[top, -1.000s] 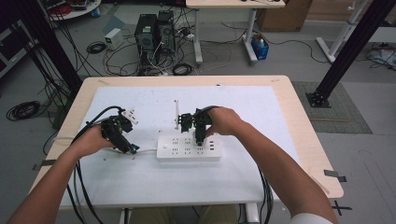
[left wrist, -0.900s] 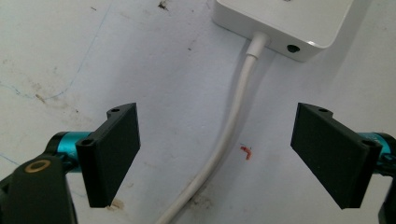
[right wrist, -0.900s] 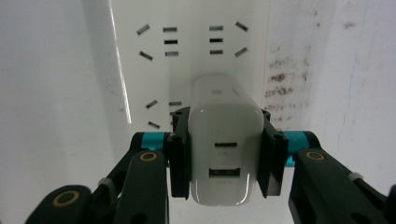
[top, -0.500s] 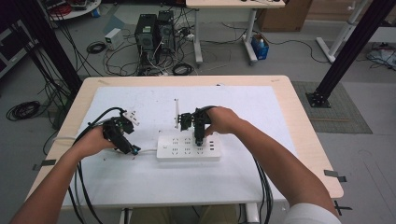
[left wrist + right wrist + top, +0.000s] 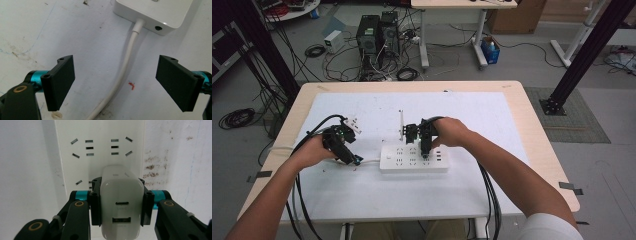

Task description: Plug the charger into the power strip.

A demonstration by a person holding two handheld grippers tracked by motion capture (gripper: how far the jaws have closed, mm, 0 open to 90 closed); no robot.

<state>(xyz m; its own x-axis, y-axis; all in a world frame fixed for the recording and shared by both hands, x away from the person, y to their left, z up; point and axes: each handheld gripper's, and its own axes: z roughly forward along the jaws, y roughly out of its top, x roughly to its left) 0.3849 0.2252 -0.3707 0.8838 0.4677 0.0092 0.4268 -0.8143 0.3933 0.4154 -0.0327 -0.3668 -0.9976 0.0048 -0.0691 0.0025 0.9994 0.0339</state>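
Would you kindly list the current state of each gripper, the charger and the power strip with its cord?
Left gripper: open, jaws astride the cord.
Right gripper: shut on the charger.
Charger: held over the power strip; whether it is seated, cannot tell.
Power strip: flat on the table.
Cord: attached to the strip's end, lying on the table.

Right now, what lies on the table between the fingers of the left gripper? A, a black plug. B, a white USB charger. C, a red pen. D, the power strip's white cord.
D: in the left gripper view the open left gripper straddles the white cord running out of the power strip, untouched by either finger; the white charger is held in the right gripper.
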